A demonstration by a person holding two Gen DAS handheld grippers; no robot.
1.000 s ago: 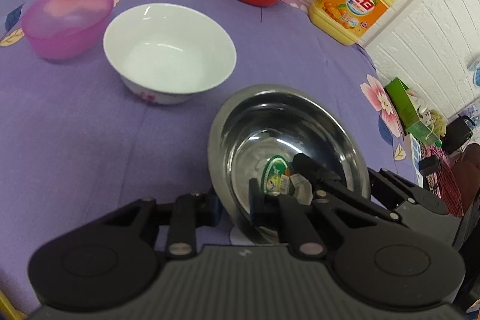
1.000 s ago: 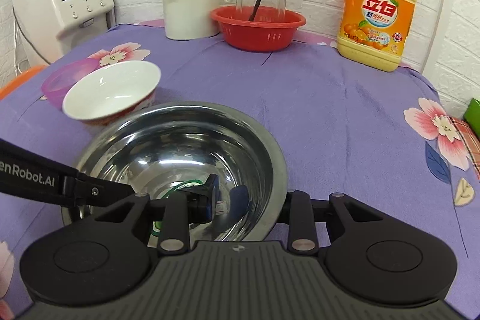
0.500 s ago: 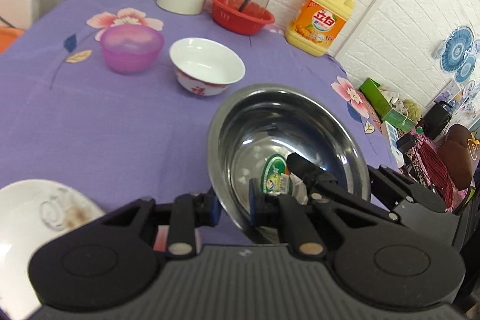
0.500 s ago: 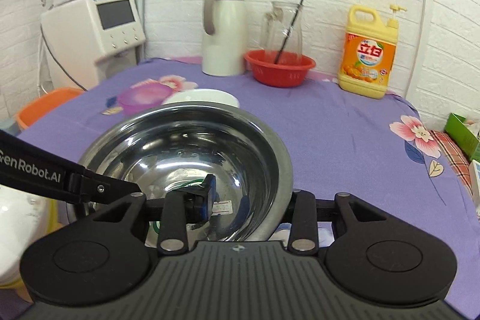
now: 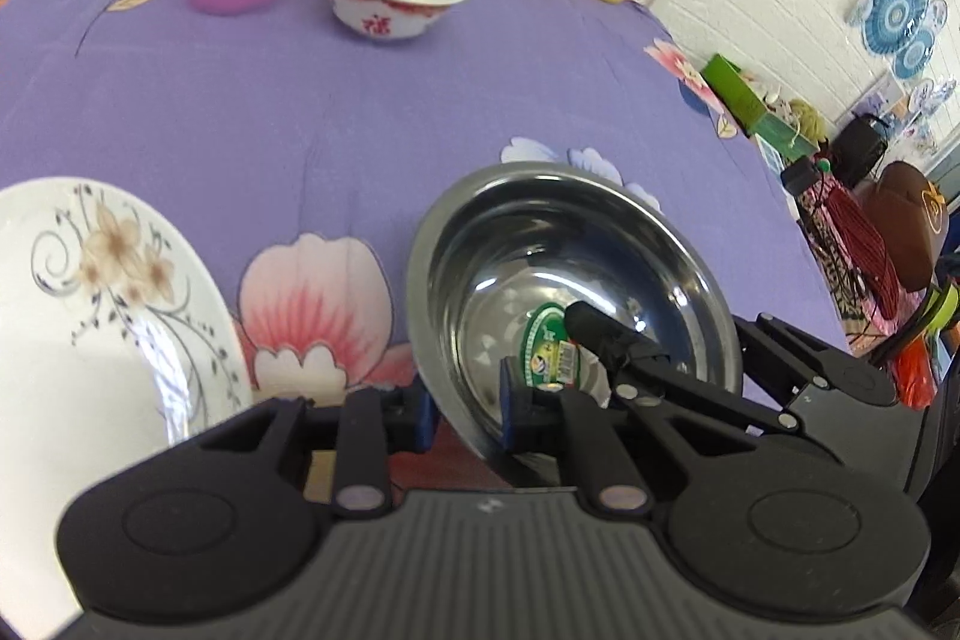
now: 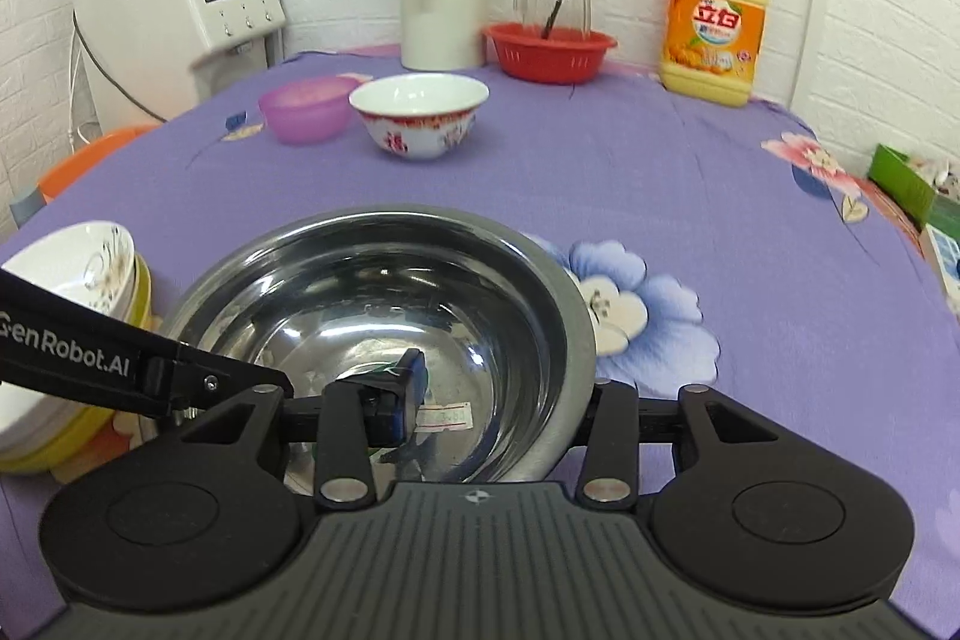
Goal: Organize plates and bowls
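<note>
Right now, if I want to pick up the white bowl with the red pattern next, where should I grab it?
Take the white bowl by its rim, one finger inside and one outside, coming down from above on the near side. It stands upright and open, its flared wall is too wide to span, and the pink bowl crowds its left.

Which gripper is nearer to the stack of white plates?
Left. The left gripper grips the steel bowl beside the plate stack; the right gripper holds its far rim.
</note>
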